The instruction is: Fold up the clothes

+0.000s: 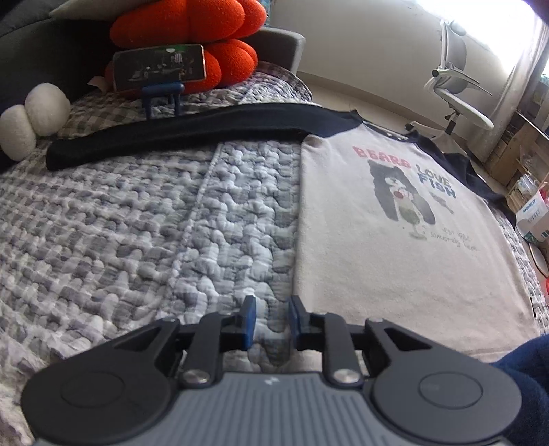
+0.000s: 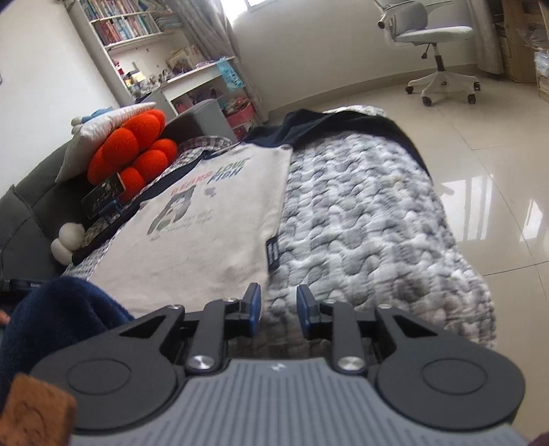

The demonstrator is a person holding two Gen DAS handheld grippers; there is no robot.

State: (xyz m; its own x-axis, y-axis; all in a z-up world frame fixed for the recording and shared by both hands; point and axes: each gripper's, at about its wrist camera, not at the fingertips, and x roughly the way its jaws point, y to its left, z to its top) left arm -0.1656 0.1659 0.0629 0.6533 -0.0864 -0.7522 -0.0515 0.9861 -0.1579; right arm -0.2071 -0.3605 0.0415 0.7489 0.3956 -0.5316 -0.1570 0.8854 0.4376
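Both your left claw [image 1: 272, 320] and right claw [image 2: 278, 308] gape empty; pinch the cream navy-sleeved cotton T-shirt [image 1: 394, 223] hem corners evenly before folding.

Bed [image 1: 144, 219] under a grey-and-white checked quilt, with a shirt laid flat on it.

A cream T-shirt [image 1: 394, 223] with navy sleeves and a bear print lies face up along the bed; one sleeve stretches toward the head end, the other drapes over the floor-side edge. At the head end an orange knot cushion [image 1: 192, 31] rests on the quilt, a phone [image 1: 159, 67] on a blue stand just before it, and a white plush [image 1: 32, 116] lies near the corner.
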